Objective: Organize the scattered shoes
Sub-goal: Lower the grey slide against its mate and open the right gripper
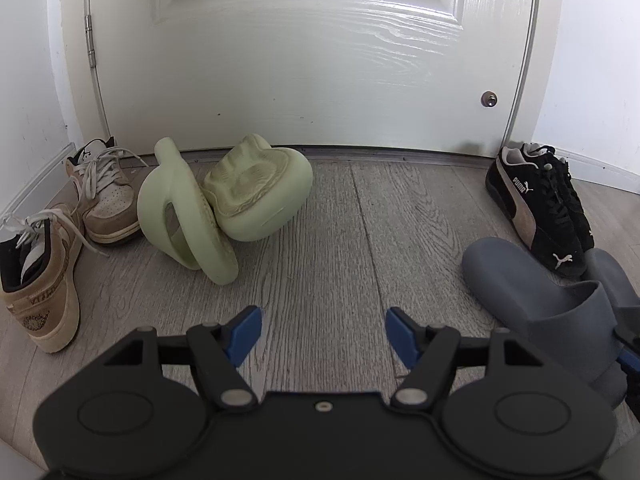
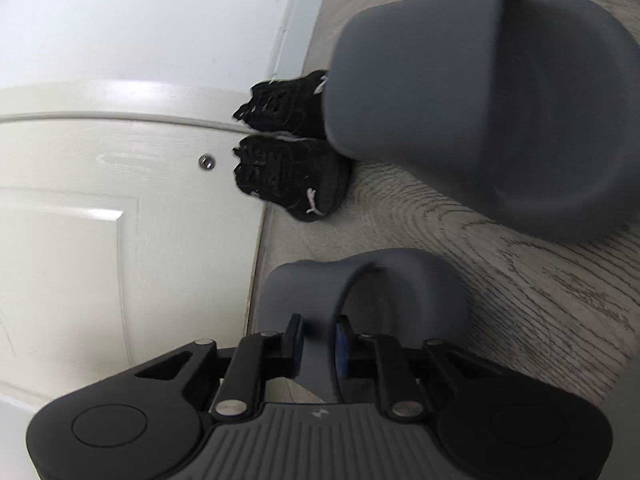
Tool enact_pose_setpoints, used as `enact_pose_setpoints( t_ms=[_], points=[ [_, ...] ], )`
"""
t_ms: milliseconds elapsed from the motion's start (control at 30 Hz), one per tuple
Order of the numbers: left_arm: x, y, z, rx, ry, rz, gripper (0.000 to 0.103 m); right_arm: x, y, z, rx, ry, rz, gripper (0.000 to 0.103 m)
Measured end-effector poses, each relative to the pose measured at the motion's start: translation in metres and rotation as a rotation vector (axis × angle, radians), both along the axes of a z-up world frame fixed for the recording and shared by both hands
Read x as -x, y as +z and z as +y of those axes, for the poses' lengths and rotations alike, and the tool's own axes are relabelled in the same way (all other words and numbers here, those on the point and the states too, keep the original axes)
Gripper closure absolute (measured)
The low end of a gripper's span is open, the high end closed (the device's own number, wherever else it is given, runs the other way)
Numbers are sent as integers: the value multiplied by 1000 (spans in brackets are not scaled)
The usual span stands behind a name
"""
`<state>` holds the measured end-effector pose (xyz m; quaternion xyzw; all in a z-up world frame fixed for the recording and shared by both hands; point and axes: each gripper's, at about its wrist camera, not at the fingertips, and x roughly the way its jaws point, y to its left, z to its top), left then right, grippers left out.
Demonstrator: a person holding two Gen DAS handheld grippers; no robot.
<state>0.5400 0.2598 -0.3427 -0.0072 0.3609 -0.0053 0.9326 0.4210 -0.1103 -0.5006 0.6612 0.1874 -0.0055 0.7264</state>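
Floorboards (image 1: 328, 240) before the white door (image 1: 304, 60) carry tan sneakers far left, green slides (image 1: 208, 208) tumbled together, black sneakers (image 1: 540, 200) paired far right. Near right lie two grey slides (image 2: 480, 100). The right gripper (image 2: 318, 344) is clamped on the nearer one's strap (image 2: 320, 300); the left gripper (image 1: 324, 332) hangs apart, empty. Next, probably, set that slide squarely beside its mate.
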Motion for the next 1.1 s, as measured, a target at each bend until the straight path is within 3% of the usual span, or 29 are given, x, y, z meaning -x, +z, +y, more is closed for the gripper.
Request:
enact_pose_setpoints(
  t_ms=[100,300,433,700,900,1033,1100],
  points=[
    [-1,0,2,13,6,1,34,19,3,4,-2,-83,-16,89],
    [1,1,1,15,-1,-4,34,100,16,12,-82,-371,55,90],
    [1,1,0,9,-2,-4,34,121,18,20,-93,-460,101,89],
    [2,1,1,12,-2,-6,34,91,16,23,-94,-522,97,88],
    [2,1,0,11,-8,-7,34,65,8,22,-85,-498,101,88],
    [1,0,1,11,-1,-4,34,59,4,13,-61,-446,130,81],
    [1,1,1,16,0,-6,33,57,2,7,-47,-418,146,73]
  ],
)
